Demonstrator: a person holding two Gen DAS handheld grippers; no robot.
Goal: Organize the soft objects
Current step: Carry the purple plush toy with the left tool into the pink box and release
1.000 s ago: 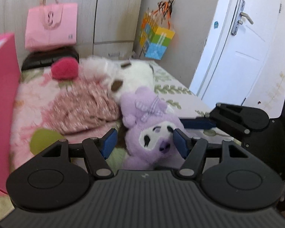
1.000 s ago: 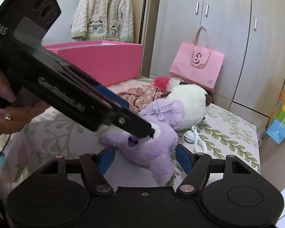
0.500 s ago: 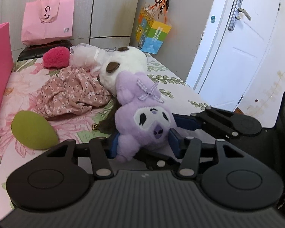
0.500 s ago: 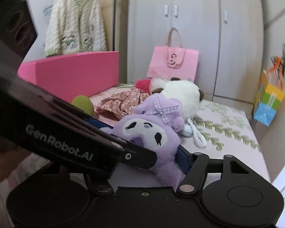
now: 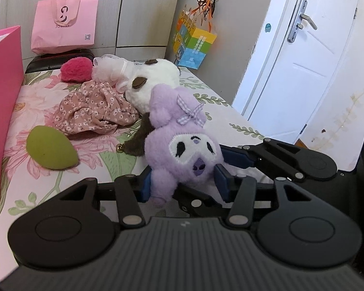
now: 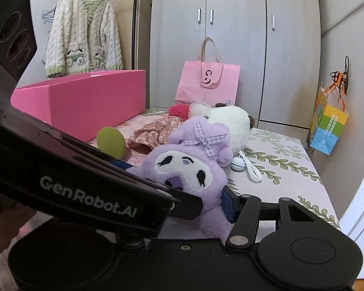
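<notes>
The purple plush [image 5: 182, 155] sat on the flowered bedspread [image 5: 36, 101] a second ago, with the left gripper [image 5: 180, 184] spread wide around it; now the blue pads press into both sides of its body and it tips face-forward between them. The right gripper [image 6: 227, 205] has moved in too: its jaws have just been closing, and its blue right pad [image 6: 228, 206] presses against the plush's side, while the other pad is hidden behind the left gripper's body. Both views have shifted, so the pink box [image 6: 85, 101] now shows more of its long wall.

The left gripper's black side reads "GenRobot.AI". The pink paper bag [image 6: 208, 82] carries a looping logo with small print below, too small to read. The multicoloured gift bag [image 6: 327, 128] bears lettering, also unreadable.

The white plush [image 5: 155, 82] is partly covered by the purple one. The floral cloth [image 5: 94, 111], the green egg-shaped toy [image 5: 51, 148] and the red fluffy ball [image 5: 76, 69] lie apart. A hand [image 6: 2, 230] is cut off at the frame's edge.
</notes>
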